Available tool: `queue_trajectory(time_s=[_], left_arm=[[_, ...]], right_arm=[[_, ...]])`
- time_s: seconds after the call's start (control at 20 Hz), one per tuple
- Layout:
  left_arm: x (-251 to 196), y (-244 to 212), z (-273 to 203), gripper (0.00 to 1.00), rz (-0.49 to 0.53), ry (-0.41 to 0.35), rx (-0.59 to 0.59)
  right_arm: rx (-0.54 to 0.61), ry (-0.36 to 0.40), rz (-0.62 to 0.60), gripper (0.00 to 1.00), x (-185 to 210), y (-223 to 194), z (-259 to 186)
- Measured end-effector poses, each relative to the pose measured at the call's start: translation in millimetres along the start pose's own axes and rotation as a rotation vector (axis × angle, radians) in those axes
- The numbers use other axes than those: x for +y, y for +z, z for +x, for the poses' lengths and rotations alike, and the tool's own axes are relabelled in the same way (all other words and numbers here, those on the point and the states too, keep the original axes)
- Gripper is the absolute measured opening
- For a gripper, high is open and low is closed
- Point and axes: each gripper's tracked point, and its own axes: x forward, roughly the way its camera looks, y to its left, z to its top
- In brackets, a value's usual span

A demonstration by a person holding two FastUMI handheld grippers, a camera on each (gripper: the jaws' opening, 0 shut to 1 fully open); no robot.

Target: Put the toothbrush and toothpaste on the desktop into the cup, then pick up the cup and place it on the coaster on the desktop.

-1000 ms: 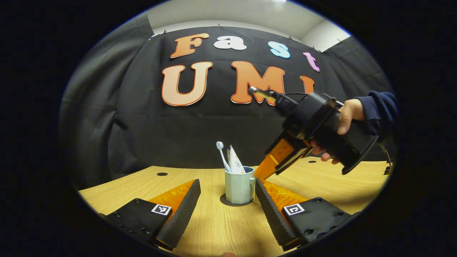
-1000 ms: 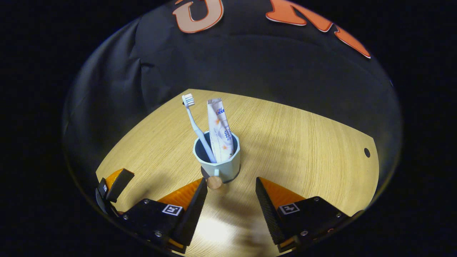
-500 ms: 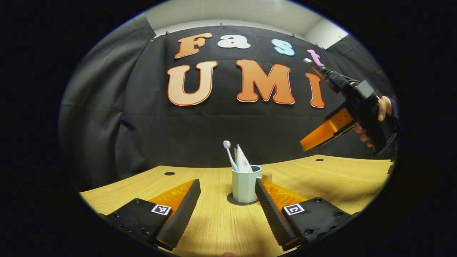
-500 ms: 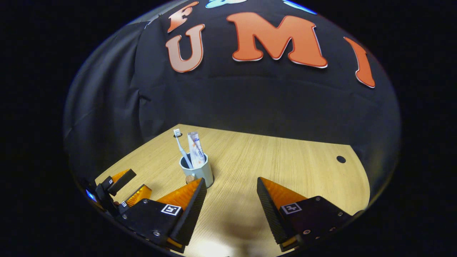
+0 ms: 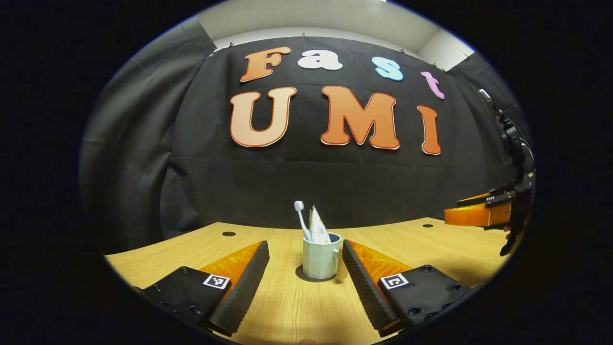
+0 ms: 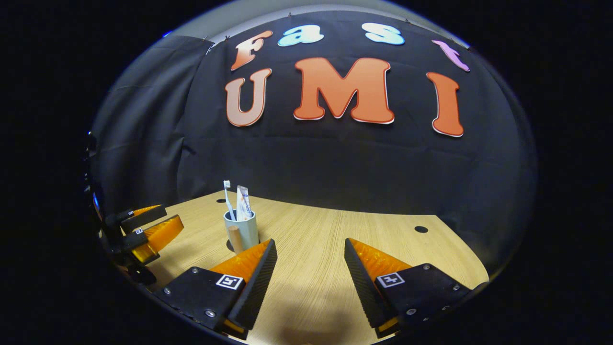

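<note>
In the left gripper view, the cup [image 5: 321,260] stands upright on a dark coaster [image 5: 302,274] on the table [image 5: 287,306], with the toothbrush [image 5: 301,221] and toothpaste [image 5: 317,227] inside. The left gripper [image 5: 305,273] has its jaws wide open and empty; the cup is beyond them. The right gripper [image 5: 483,215] is far at the side.

In the right gripper view, its jaws are also wide apart, holding nothing. The cup looks rigid, smooth and perhaps breakable; I would grasp its body or handle [image 6: 234,238].

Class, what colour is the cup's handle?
Light wood brown handle on the pale cup, clearest in the right gripper view.
</note>
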Motion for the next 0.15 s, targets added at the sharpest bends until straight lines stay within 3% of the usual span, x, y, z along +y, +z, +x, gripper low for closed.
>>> queue_trajectory(time_s=[0.15], left_arm=[[-17,14,-2,0.98,0.005,-0.010,-0.018]], right_arm=[[-0.076,-0.037,0.026,0.86,-12,7,-12]])
